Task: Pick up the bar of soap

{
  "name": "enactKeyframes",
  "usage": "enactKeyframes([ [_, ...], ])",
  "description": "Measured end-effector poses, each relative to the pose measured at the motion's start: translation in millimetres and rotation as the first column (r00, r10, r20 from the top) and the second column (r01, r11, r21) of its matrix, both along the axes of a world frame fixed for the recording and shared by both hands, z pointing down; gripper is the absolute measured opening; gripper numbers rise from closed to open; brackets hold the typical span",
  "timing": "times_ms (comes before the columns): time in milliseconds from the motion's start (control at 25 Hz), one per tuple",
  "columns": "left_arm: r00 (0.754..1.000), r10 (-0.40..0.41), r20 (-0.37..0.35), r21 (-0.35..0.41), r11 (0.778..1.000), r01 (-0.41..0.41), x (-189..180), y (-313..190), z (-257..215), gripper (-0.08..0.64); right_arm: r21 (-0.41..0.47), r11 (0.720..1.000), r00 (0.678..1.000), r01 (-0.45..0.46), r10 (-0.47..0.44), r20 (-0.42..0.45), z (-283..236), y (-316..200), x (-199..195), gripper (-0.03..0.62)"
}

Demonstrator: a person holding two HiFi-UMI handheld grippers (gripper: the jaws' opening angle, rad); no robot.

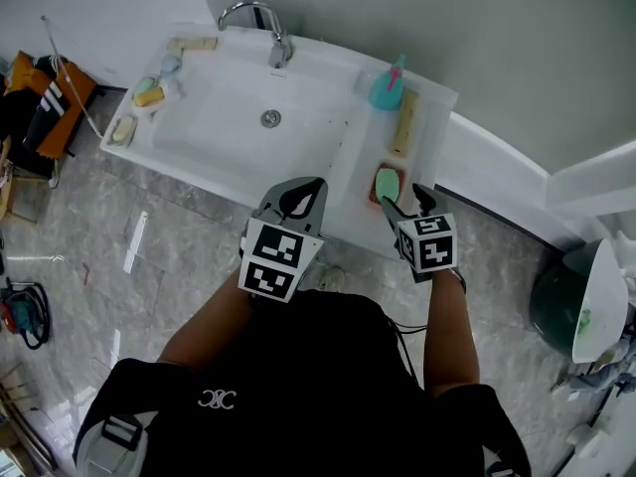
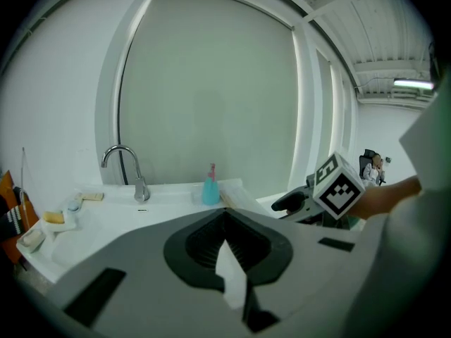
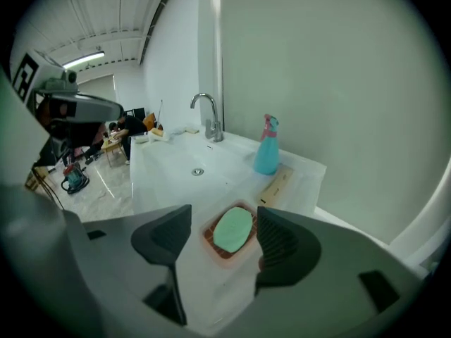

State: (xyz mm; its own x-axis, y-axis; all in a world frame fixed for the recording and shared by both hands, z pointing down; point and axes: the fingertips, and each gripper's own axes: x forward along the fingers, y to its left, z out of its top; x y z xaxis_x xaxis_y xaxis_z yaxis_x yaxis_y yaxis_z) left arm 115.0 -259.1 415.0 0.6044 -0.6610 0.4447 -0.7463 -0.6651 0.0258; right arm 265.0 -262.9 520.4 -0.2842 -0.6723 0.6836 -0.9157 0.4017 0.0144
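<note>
Right gripper view: the green bar of soap [image 3: 233, 229] lies just beyond the right gripper [image 3: 224, 217], framed between its jaws, untouched.
Dish: the reddish soap dish [image 3: 206, 231] holds the soap, at the right end of the sink counter [image 1: 348, 182].
Right jaws: wide apart, empty.
Left gripper [image 2: 225, 217]: jaws together, nothing held, left of the dish.

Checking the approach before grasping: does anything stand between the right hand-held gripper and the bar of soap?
Nothing visible does. The bar of soap lies uncovered on its dish, straight ahead of the open right hand-held gripper.
</note>
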Motion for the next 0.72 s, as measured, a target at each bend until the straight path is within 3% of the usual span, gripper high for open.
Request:
enactKeyframes([
  [160, 1.0, -0.011, -0.013, -0.004, 1.0, 0.011, -15, -16, 0, 0.0, -0.069, 0.996, 0.997, 0.06, -0.064, -0.052, 22, -13, -7, 0.305],
  [320, 0.999, -0.025, -0.033, -0.005, 1.0, 0.025, -26, -28, -1, 0.0, -0.129, 0.985, 0.991, 0.115, -0.122, -0.049, 43, -24, -12, 0.332],
  [560, 0.997, -0.057, -0.044, 0.0, 0.998, 0.057, -45, -45, -2, 0.0, -0.25, 0.96, 0.979, 0.129, -0.164, -0.124, 77, -32, -2, 0.336],
  [720, 0.996, -0.08, -0.05, -0.002, 0.997, 0.08, -56, -54, -1, 0.0, -0.285, 0.951, 0.973, 0.123, -0.172, -0.153, 89, -36, -2, 0.336],
])
